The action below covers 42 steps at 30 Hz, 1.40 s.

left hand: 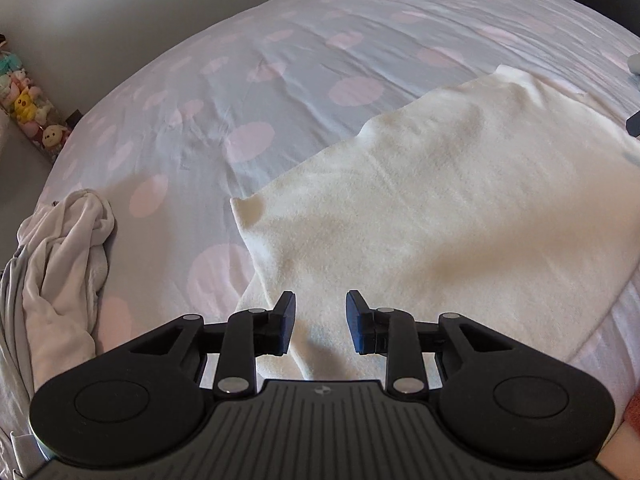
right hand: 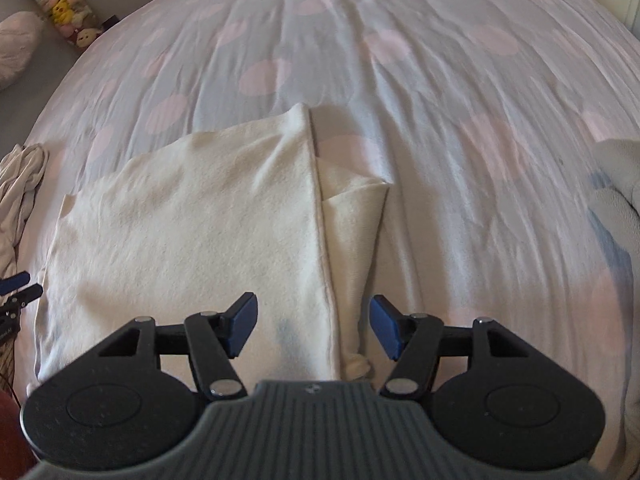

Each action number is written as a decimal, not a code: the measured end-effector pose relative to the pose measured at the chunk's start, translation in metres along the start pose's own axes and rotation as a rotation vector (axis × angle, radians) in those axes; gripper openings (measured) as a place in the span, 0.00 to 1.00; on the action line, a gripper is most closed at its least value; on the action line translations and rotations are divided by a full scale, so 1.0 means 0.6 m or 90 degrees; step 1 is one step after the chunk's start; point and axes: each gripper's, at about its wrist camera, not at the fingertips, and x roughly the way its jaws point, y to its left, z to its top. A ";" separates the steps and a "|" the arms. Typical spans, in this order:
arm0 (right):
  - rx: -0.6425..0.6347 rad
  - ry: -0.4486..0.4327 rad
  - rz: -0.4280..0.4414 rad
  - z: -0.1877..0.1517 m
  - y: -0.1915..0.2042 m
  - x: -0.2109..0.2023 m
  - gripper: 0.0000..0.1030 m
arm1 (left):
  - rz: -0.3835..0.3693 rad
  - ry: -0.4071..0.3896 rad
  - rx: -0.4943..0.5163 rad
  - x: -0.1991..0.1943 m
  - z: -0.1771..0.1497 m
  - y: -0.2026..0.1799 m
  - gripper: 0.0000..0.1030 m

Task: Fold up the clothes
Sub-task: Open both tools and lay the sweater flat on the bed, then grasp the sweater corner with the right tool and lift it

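A cream knit garment (left hand: 440,208) lies folded flat on the bed. My left gripper (left hand: 320,320) hovers over its near left corner, jaws a little apart, nothing pinched between the blue pads. In the right wrist view the same garment (right hand: 192,224) fills the middle, with a folded-in sleeve (right hand: 352,232) along its right side. My right gripper (right hand: 312,324) stands open above the garment's near right edge, its pads clear of the cloth. The left gripper's fingertips (right hand: 16,292) show at the left edge of that view.
The bed cover (left hand: 248,80) is grey with pink dots and wrinkled. A crumpled pale garment (left hand: 64,264) lies at the left edge of the bed. Plush toys (left hand: 28,104) line the wall. Another pale cloth (right hand: 620,176) sits at the right.
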 end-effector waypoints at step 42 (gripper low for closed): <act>-0.048 -0.066 0.039 0.091 0.094 -0.004 0.13 | -0.089 0.022 -0.241 0.042 -0.054 0.159 0.26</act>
